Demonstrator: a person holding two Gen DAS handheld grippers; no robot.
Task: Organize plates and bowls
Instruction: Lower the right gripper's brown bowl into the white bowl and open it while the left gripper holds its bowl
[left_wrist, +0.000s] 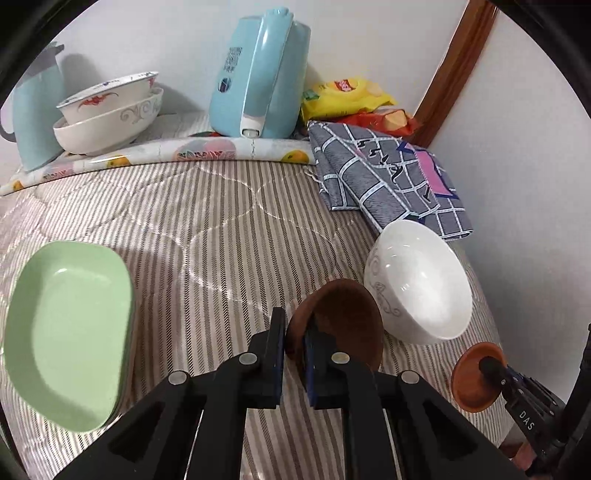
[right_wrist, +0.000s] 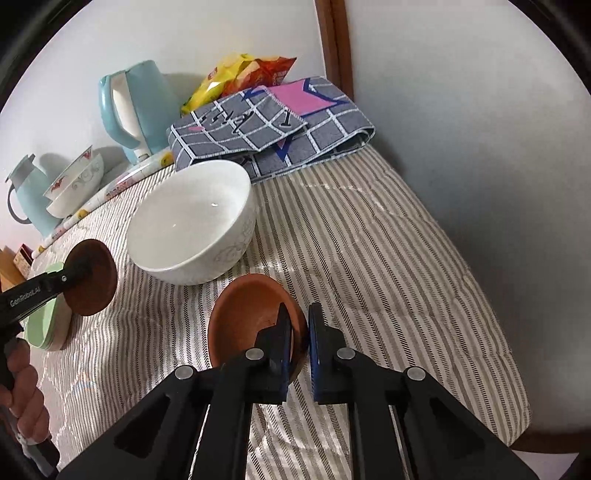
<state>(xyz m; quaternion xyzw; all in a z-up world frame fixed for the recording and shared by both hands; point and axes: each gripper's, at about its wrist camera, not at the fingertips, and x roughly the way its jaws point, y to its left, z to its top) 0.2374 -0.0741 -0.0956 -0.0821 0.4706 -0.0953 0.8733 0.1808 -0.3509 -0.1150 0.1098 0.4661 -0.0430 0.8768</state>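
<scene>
Fingers (left_wrist: 279, 343) of both grippers clamp brown saucers (left_wrist: 343, 317).

A plain white wall (left_wrist: 155, 40) filled the upper part of the left wrist view, meeting a second white wall (right_wrist: 480, 122) at a corner marked by a brown wooden strip (left_wrist: 458, 70) running upward at the upper right. The working surface was a quilted cover (left_wrist: 221, 229) with grey and cream stripes, spreading over the lower half of both views. Its rounded edge fell away at the lower right of the right wrist view. Light was soft and even, casting dim shadows on the walls.
</scene>
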